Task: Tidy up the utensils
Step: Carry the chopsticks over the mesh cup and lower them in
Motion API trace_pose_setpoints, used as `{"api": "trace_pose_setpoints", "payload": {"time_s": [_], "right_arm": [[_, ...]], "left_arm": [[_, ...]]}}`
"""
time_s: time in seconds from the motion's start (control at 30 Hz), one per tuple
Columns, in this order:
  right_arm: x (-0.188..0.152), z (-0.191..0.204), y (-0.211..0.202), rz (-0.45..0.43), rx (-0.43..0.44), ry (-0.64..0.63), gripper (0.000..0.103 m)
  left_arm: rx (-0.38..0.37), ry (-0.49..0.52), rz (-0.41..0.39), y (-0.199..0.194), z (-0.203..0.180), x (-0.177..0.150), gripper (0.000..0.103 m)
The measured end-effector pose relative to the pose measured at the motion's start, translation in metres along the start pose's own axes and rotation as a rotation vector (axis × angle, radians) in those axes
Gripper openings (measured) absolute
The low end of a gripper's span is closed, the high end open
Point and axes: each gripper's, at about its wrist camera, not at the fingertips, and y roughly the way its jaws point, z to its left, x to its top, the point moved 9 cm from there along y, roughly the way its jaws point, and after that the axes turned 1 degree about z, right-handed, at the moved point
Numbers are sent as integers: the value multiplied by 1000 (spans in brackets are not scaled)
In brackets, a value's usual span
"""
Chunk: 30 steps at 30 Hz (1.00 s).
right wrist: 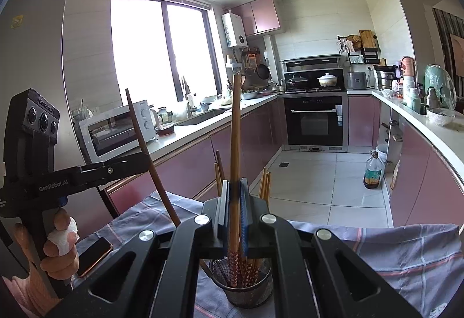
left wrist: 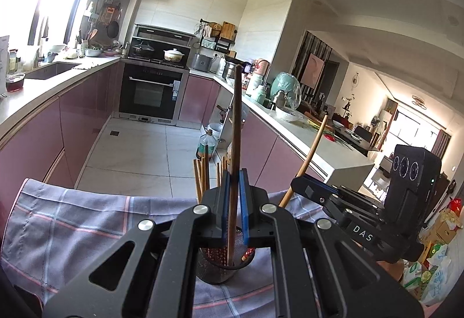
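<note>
Two grippers, one in each of my hands, each pinch a single chopstick above the same container. My left gripper point(left wrist: 235, 193) is clenched on a dark brown chopstick point(left wrist: 236, 126), which stands nearly upright between the blue pads with its lower end already inside the black mesh holder point(left wrist: 220, 263). My right gripper point(right wrist: 235, 196) is clamped on a lighter chopstick point(right wrist: 235, 129) with a red flowered lower end, also upright, its tip down in the mesh holder among other flowered ends.

In the right wrist view the left gripper appears at the left edge, held by a hand point(right wrist: 59, 245) with a white bandage on one finger, and the dark chopstick leans across from it toward the holder.

My judgement of the risk: both sticks share one small opening and the two grippers sit close together, so opening either jaw while the stick is tilted could let it tip out over the rim, or knock the light holder over on the cloth.

More chopsticks point(left wrist: 201, 176) stand in the holder just beyond the jaws. The holder rests on a grey checked cloth point(left wrist: 72, 219) covering the table. A phone point(right wrist: 94, 260) lies on the cloth beside the bandaged hand. Beyond is a kitchen with pink cabinets point(right wrist: 185, 164).
</note>
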Motion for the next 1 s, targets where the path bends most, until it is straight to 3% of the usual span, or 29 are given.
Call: {"api": "trace_pose_setpoints", "payload": {"time_s": [0.57,1.0], "right_arm": [[-12,-5,21,39,-28,20,5],[-20,-10,31,72,-34,30,5]], "left_arm": [[30,-1,47,29,9,-3,7],[49,20,117,50,15,-29,7]]}}
